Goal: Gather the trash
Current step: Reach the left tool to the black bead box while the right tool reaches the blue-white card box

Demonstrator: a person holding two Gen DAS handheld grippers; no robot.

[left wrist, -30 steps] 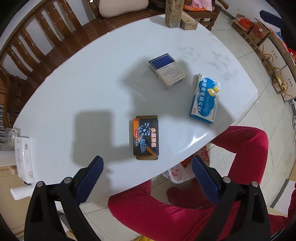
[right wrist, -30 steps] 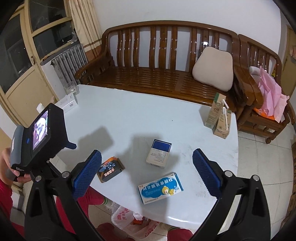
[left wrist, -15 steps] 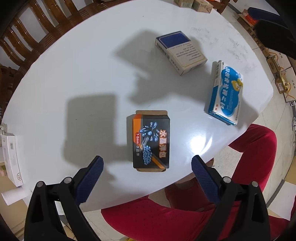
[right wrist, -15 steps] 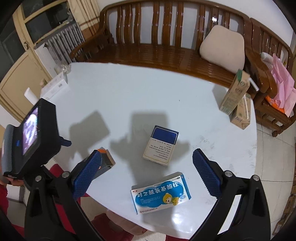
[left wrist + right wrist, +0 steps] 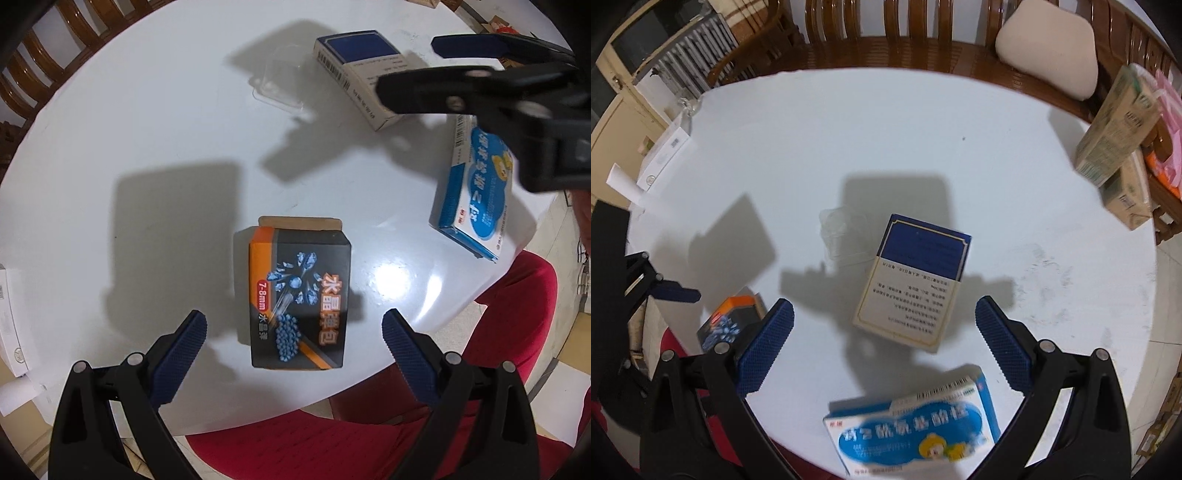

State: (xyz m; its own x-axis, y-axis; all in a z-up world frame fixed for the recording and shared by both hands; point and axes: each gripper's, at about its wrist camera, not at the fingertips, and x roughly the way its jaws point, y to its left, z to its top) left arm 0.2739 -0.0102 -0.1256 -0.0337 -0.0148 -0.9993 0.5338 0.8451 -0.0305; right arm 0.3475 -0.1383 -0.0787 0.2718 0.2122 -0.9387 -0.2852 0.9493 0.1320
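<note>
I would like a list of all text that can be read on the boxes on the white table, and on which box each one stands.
"7-8mm" and "水晶弹包": on the black and orange box.
"对乙酰氨基酚栓": large letters on the blue and white box, somewhat blurred.
White and dark blue box: small print and barcode, too small to read.
Tall cartons at the table's far edge: print too small to read.
</note>
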